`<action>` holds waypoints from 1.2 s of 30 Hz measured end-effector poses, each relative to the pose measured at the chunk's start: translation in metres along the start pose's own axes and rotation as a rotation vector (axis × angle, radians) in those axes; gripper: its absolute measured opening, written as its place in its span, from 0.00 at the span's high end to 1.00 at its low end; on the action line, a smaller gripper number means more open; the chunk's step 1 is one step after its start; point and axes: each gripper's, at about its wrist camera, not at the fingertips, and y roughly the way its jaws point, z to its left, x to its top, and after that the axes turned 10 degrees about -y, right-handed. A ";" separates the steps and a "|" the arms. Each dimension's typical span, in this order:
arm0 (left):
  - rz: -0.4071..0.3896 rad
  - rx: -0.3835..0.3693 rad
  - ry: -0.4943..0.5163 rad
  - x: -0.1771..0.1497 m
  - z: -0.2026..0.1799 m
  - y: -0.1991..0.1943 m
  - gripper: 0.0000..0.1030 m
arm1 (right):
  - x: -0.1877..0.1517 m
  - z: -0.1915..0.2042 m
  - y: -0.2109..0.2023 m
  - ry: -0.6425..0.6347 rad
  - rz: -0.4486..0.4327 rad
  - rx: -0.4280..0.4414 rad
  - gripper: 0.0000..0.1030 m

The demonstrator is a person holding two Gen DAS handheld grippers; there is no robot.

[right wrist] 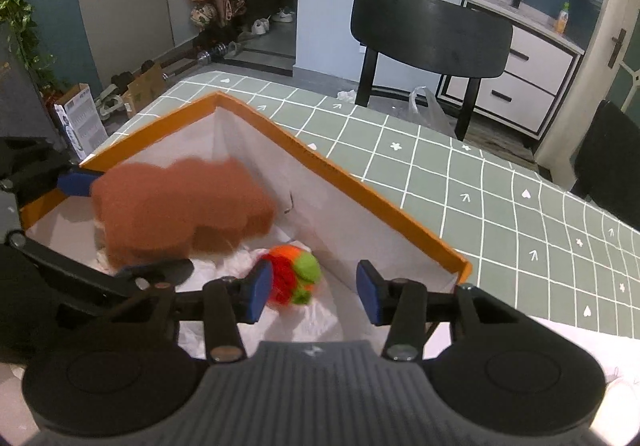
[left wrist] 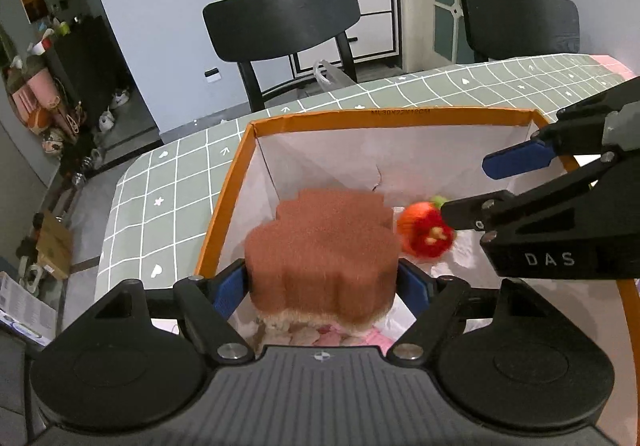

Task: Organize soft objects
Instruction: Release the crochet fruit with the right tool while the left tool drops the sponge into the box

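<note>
The left gripper (left wrist: 322,286) was clamped on a brown paw-shaped plush (left wrist: 322,246), its blue pads pressing both flanks, holding it over the orange-rimmed box (left wrist: 248,161) on the green checked tablecloth (left wrist: 176,173). At the plush's three o'clock, a red, orange and green soft toy (left wrist: 424,232) lay on white paper on the box floor. The right gripper (right wrist: 314,292) hung spread wide over the box, the toy beside its left pad.
</note>
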 end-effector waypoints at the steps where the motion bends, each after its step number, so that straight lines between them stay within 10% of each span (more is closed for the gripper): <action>1: 0.004 -0.002 -0.002 0.001 0.000 0.001 0.09 | 0.000 0.002 -0.001 -0.002 0.001 -0.003 0.54; 21: -0.014 -0.060 -0.031 -0.007 0.014 -0.048 0.08 | -0.005 0.015 -0.047 -0.027 -0.043 -0.011 0.51; 36: -0.063 0.037 -0.040 -0.018 0.014 -0.097 0.08 | -0.017 0.031 -0.115 -0.055 -0.121 0.001 0.49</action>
